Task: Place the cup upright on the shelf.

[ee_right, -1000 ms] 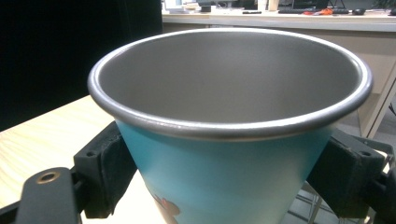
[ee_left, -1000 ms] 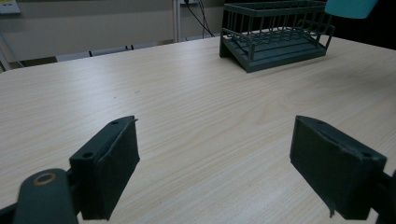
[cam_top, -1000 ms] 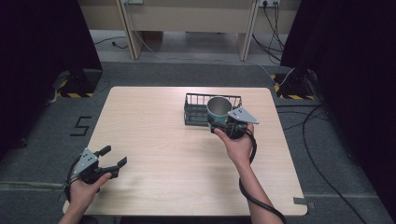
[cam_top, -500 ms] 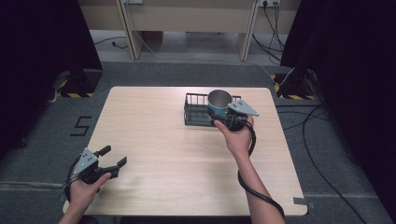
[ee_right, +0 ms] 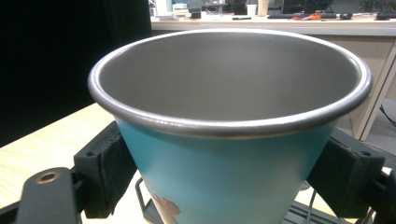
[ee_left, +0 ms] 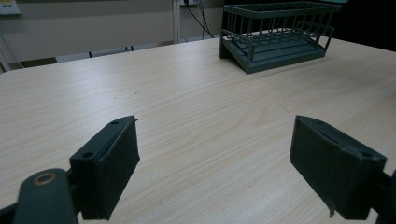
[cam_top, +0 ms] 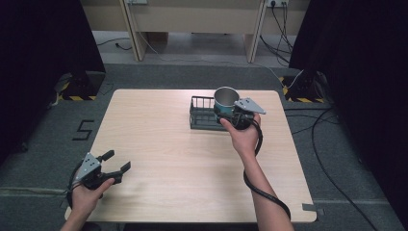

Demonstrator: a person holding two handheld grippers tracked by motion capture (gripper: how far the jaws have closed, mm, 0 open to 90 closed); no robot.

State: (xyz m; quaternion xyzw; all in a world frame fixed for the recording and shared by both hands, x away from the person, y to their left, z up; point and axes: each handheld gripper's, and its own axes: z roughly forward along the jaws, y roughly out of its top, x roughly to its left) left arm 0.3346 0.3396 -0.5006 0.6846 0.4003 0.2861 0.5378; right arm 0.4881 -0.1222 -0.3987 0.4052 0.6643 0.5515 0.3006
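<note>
Right gripper (cam_top: 230, 115) has its jaws clamped on the blue cup (cam_top: 225, 102), held upright above the wire rack (cam_top: 201, 113), so I'd lower it slowly and level while the wide-open left gripper (cam_top: 114, 161) idles at the table's near corner.

Even overhead light, dark edges, soft pics

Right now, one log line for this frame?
right gripper: shut on cup, above rack | left gripper: open, idle, near table corner | cup upright

A lab or office: black curtains (cam_top: 43, 43), floor cables (cam_top: 332, 144), cluttered desks (ee_right: 280, 23).
</note>
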